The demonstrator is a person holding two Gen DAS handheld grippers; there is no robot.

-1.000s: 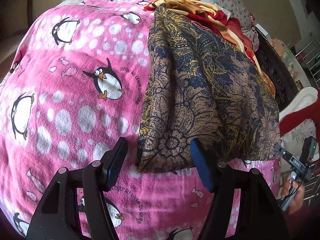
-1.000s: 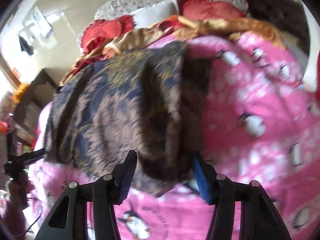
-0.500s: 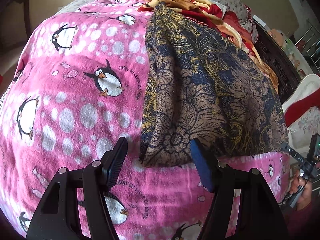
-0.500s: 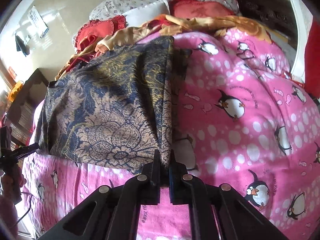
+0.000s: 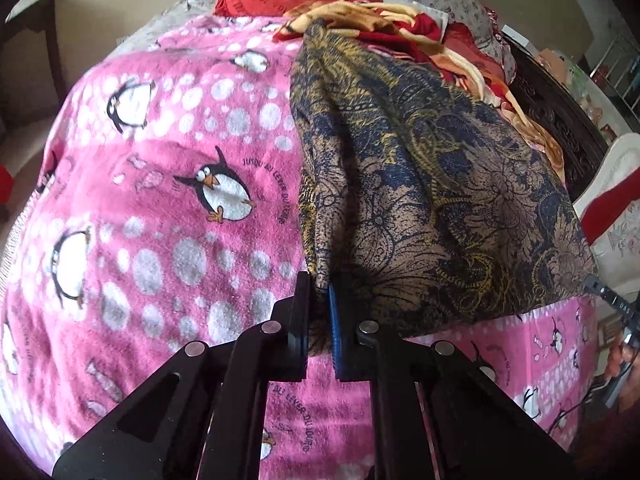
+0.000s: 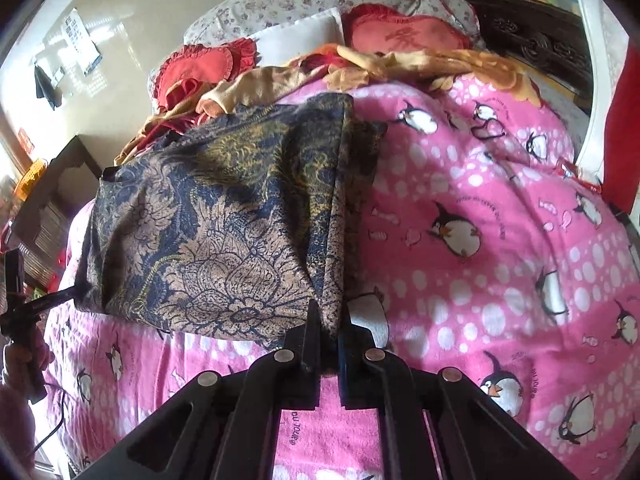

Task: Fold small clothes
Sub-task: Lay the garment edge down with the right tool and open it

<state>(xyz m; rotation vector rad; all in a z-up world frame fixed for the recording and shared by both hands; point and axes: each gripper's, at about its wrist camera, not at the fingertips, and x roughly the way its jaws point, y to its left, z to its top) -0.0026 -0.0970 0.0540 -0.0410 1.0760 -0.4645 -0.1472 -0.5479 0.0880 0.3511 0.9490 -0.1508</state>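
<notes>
Left wrist view: the left tongs (image 5: 319, 312) had just closed and pinched the near left corner of the flowery cloth (image 5: 420, 184).
Cloth here: it lay on the pink penguin blanket (image 5: 160, 200) of the bed, stretching long-ways away from the tongs.
Only here: the far right corner, where the other tool tip reached in.
Right wrist view: the right tongs (image 6: 329, 338) were clamped on the near right corner of the cloth (image 6: 224, 216).
Only here: the red cushions (image 6: 400, 36).
Next move: likely both corners go forward together.
</notes>
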